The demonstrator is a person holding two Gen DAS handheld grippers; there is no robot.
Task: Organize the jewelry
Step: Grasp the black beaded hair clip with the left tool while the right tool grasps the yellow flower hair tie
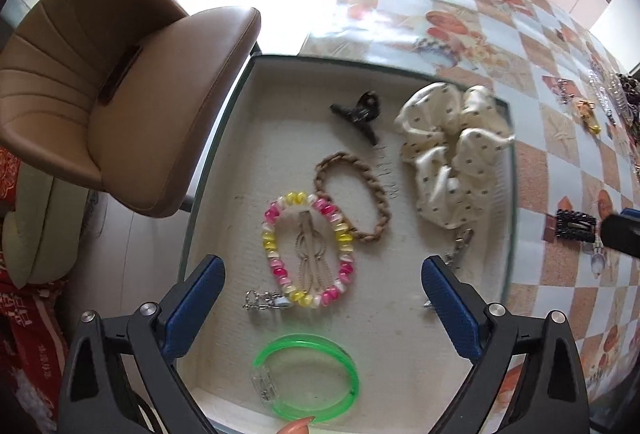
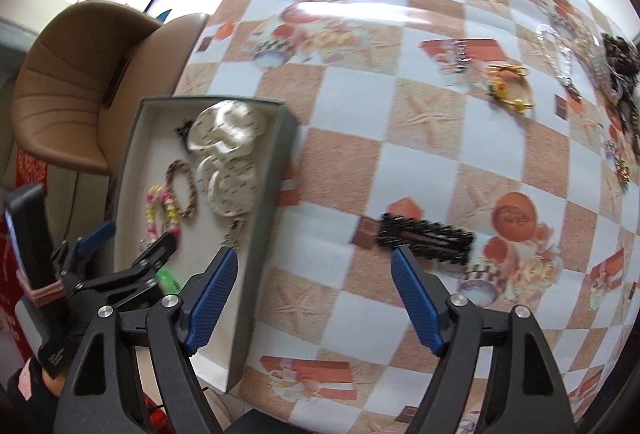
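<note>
Left wrist view: the left tool [image 1: 322, 288] stands with its blue pads spread wide and nothing between them, held over a shallow grey tray [image 1: 248, 74] lined in off-white. Nearest the camera, at the lower centre of the frame, a green translucent bangle [image 1: 306, 378] lies flat on the lining. Above it lies a pink, yellow and white bead bracelet [image 1: 308, 248] with a tan hair clip inside its loop and a small silver chain [image 1: 262, 301] just beside its lower left edge. Further up, a braided tan band [image 1: 352, 192] touches the bead bracelet at upper right. A cream dotted scrunchie [image 1: 448, 150] fills the right side of the tray, and a black claw clip [image 1: 358, 114] lies toward the far wall. A brown chair [image 1: 120, 94] stands at the upper left. Right wrist view: the right tool [image 2: 314, 288] is likewise open wide and empty, held above the checked tabletop [image 2: 352, 106], with the tray at the left of frame. A black studded hair clip [image 2: 426, 236] lies on the tabletop just beyond the right-hand pad, not touching it. Further off, at the upper right, lie a gold bangle [image 2: 510, 88] and a blurred heap of chains and dark pieces [image 2: 600, 70].
</note>
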